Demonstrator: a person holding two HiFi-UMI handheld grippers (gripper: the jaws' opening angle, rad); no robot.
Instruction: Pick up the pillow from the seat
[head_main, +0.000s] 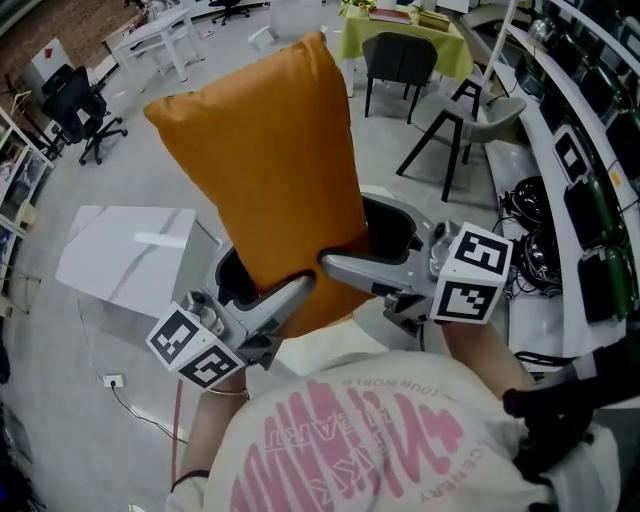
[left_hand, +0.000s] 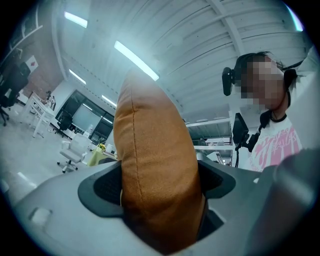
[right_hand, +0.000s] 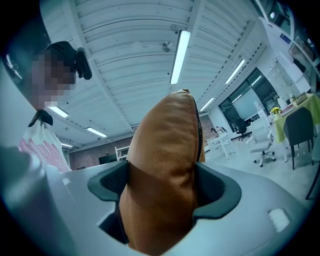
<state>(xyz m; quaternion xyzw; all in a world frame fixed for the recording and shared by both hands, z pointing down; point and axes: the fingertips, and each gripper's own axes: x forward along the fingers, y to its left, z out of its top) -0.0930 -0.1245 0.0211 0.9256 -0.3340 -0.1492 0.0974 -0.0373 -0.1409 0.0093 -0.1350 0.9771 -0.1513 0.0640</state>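
An orange-brown pillow (head_main: 265, 160) stands upright in the air in front of the person, its lower edge pinched from both sides. My left gripper (head_main: 265, 285) is shut on the lower left corner, and the pillow (left_hand: 155, 165) bulges between its dark pads (left_hand: 102, 187) in the left gripper view. At the lower right corner my right gripper (head_main: 365, 245) is also shut on it. Its pads (right_hand: 112, 182) squeeze the pillow (right_hand: 165, 160) in the right gripper view. The seat is hidden behind the pillow and the person's body.
A white sheet-like panel (head_main: 125, 250) lies on the floor at the left. A black chair (head_main: 400, 60) stands at a green-covered table (head_main: 400, 35) beyond the pillow, with a stool (head_main: 470, 120) to its right. Curved shelving with cables (head_main: 590, 150) runs along the right side.
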